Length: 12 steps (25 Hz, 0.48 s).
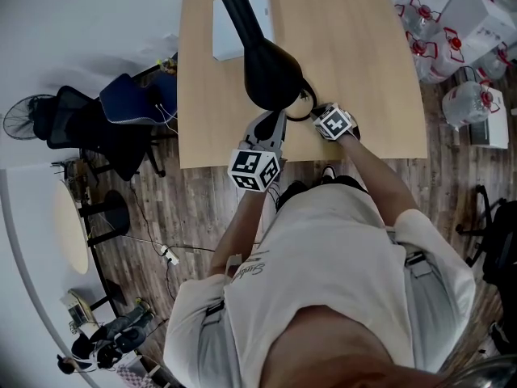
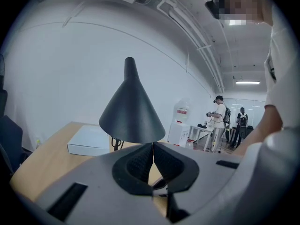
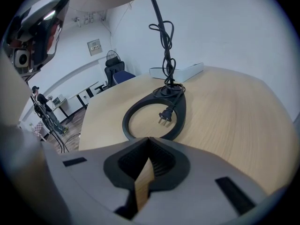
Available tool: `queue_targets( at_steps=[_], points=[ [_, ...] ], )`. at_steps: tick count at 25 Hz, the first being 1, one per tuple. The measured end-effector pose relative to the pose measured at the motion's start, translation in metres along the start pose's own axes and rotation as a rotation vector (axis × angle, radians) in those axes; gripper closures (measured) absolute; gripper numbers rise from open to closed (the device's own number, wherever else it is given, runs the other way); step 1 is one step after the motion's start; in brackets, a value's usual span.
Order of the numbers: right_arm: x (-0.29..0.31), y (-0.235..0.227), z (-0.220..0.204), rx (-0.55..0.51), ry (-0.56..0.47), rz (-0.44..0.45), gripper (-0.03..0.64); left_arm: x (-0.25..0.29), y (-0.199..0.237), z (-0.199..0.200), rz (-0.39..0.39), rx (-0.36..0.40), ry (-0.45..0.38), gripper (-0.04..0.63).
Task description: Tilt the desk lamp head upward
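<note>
Left gripper [image 2: 153,144] is seen closed, empty, tips at black conical lamp head [image 2: 131,111]; right gripper [image 3: 149,138] is closed, empty, near black ring-shaped lamp base [image 3: 132,112].

Nothing legible; the script [image 1: 252,269] on the shirt [image 1: 339,241] is too small

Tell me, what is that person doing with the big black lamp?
A person stands at the light wooden table with a gripper in each hand. The left gripper points at the black cone-shaped lamp head, its jaws shut and empty just under the rim. The right gripper, also shut and empty, faces the lamp's black ring-shaped base, where the black plug lies. Nothing is gripped yet.
</note>
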State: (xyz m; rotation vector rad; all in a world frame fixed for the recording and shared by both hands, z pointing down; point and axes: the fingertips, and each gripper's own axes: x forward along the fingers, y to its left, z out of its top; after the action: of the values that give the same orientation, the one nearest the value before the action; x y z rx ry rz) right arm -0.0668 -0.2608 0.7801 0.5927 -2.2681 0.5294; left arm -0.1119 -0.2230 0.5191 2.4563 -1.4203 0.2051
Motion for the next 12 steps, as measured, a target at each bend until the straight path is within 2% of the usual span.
queue_targets(
  at_steps=[6,12],
  points=[
    [-0.001,0.001,0.002,0.035,0.003,0.002,0.621,-0.017,-0.010,0.012,-0.020,0.039,-0.016,0.580],
    [-0.003,0.002,0.003,0.018,0.016,-0.015,0.621,-0.036,-0.026,0.031,-0.052,0.031,-0.061,0.580]
  ],
)
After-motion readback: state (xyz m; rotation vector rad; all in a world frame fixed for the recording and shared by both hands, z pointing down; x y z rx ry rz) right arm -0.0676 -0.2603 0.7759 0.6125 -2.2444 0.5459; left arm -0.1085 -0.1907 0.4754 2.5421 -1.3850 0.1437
